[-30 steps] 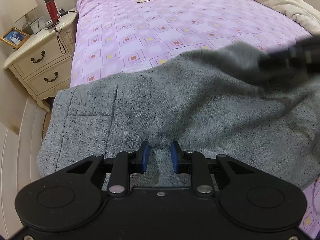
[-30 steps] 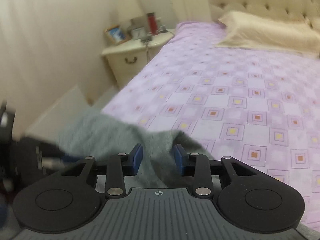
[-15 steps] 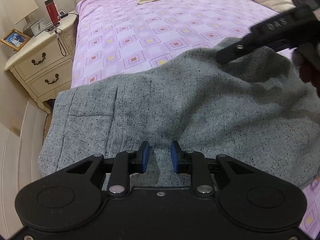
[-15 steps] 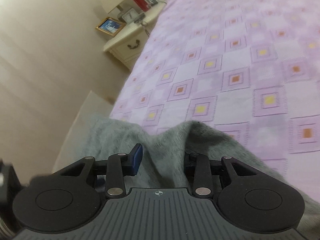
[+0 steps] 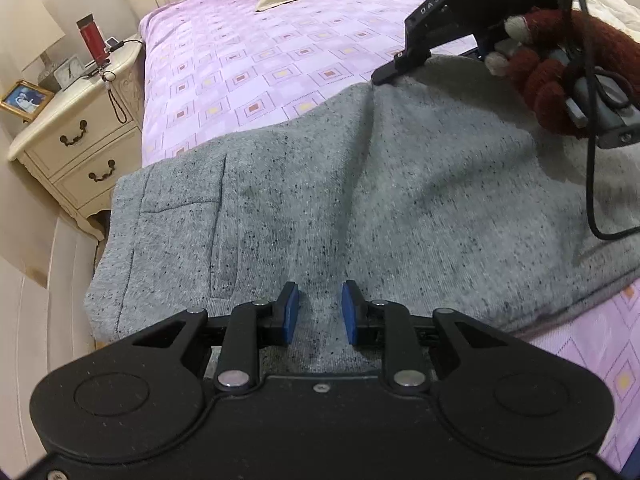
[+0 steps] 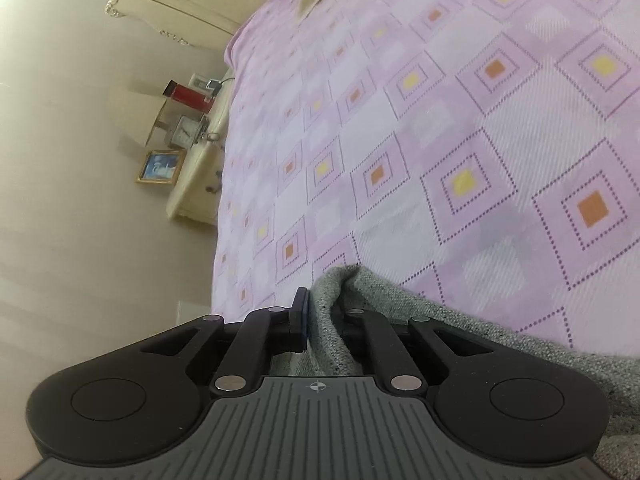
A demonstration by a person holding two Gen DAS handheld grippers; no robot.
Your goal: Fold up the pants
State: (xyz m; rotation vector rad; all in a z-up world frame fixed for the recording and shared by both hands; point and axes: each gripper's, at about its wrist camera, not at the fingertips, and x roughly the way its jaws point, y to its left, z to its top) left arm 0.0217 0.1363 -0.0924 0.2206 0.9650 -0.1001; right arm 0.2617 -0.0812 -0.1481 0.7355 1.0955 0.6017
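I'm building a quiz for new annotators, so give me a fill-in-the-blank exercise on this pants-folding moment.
1. The grey pants lie on a bed sheet whose main colour is ____.
2. The right gripper is shut on a fold of the ____.
3. The left gripper has jaws that are ____, with cloth beneath.
4. The red bottle stands on the ____.

Missing words: purple; pants; open; nightstand

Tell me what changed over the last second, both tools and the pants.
The right tool, shut on the far edge of the grey pants, carried that fabric away from the left tool and up the bed, rolling sideways as it went. The pants now spread flatter and wider. The left tool stayed put over the near edge with the same gap between its pads; the nightstand is unchanged.
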